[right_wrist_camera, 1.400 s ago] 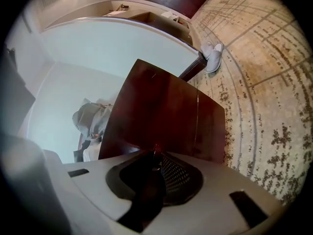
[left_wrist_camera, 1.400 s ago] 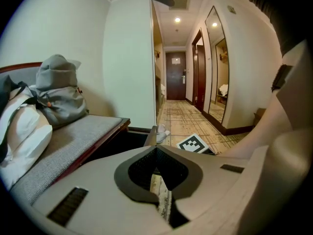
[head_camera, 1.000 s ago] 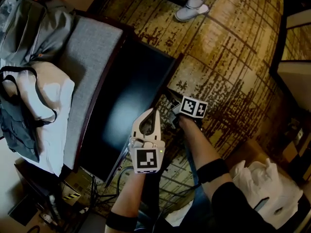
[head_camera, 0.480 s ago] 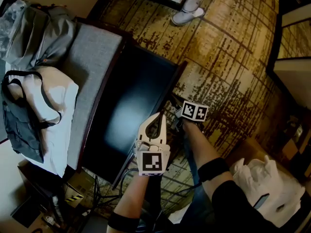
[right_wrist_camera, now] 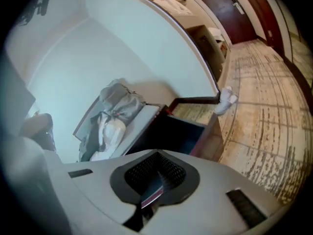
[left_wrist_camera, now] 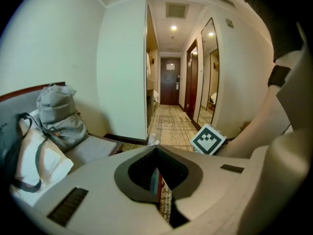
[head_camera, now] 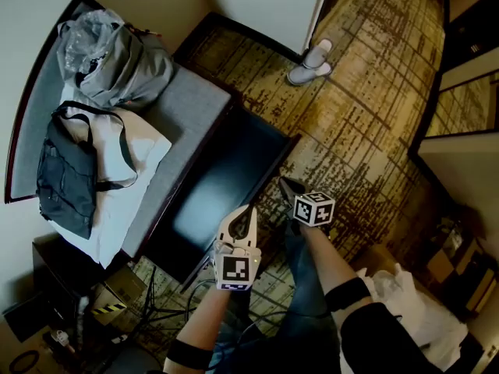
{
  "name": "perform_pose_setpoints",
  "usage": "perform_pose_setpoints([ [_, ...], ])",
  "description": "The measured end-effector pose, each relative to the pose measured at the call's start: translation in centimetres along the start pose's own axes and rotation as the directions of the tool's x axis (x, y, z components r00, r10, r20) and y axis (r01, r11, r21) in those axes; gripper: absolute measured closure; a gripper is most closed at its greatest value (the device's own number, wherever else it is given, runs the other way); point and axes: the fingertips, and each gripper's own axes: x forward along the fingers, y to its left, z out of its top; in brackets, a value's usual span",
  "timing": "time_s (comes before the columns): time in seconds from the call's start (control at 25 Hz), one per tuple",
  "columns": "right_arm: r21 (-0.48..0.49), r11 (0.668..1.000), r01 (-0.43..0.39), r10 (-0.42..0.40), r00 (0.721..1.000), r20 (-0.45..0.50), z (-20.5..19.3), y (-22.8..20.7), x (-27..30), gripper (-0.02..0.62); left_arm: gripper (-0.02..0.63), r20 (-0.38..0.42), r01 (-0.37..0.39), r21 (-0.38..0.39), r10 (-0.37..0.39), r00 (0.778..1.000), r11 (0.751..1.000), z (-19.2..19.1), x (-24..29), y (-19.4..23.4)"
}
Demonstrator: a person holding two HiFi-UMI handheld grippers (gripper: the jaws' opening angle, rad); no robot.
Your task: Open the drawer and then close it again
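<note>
While open, drawer (head_camera: pixel 222 174) near hand-held gripper (head_camera: pixel 248 209).

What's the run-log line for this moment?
dark wood-framed drawer: pulled open | left gripper: shut, empty | right gripper: jaws just closed, nothing between them | neither gripper touching drawer

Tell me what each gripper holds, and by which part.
Nothing. The left gripper is shut empty; the right gripper has just closed on nothing.
</note>
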Motion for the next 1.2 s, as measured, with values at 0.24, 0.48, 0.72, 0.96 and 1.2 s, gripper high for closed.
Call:
perform_pose_setpoints([
  [0.24,-0.325,0.945,0.025,-0.006,0.998,0.059,9.2,11.3,-8.2,0.595,0.603,0.046,-0.055,0.002,0.054,0.997,0.999,6.9,-8.3,2.5],
  [0.48,-0.496,0.868,0.038,0.038,0.989,0.142,16.0,20.9,-16.8,0.595,0.603,0.102,-0.12,-0.033,0.123,0.987,0.992,13.2,-14.7,4.0],
  [0.72,-0.599,0.798,0.064,0.077,0.975,0.208,19.3,27.6,-23.2,0.595,0.603,0.152,-0.2,-0.087,0.211,0.966,0.976,17.8,-19.7,6.1],
  [0.96,-0.656,0.752,0.061,0.13,0.962,0.239,21.5,31.7,-25.7,0.595,0.603,0.19,-0.245,-0.098,0.26,0.947,0.965,19.0,-23.7,7.9],
  [1.2,-0.648,0.76,0.051,0.152,0.955,0.254,21.7,33.6,-25.8,0.595,0.604,0.2,-0.254,-0.109,0.271,0.941,0.961,18.7,-26.1,8.6],
])
